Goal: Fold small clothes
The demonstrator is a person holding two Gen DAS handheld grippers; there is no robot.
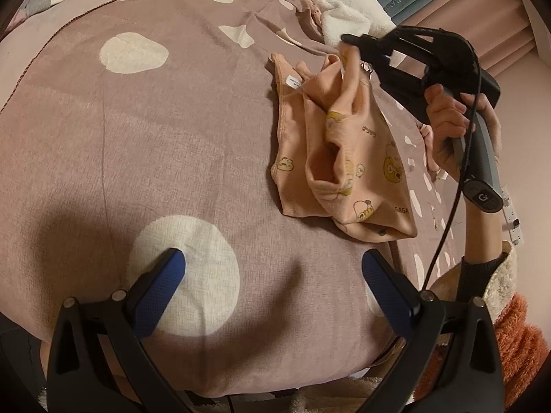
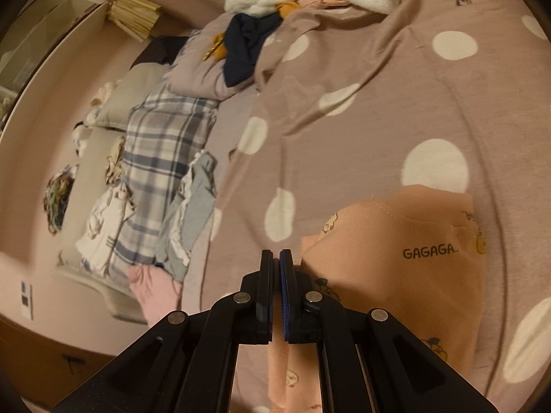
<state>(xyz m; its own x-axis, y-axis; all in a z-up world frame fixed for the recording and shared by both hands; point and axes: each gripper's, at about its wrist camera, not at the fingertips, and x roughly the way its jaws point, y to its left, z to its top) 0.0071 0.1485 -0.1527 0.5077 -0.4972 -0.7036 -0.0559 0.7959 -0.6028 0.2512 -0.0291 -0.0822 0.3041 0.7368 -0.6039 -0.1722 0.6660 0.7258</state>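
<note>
While the right gripper [image 1: 347, 39] pinches the peach garment [image 1: 344, 158] by its top edge above the dotted bedspread [image 1: 137, 137], the left gripper [image 1: 272, 268] gapes empty nearby, white fleece [image 1: 347, 10] heaped behind.

The left tool [image 1: 272, 268] hangs with its blue-padded fingers [image 1: 162, 282] spread wide and nothing between them, while at two o'clock in its view the right tool [image 1: 347, 39], gripped by a bare hand [image 1: 447, 120], is clamped tight, pointing toward ten o'clock.
</note>
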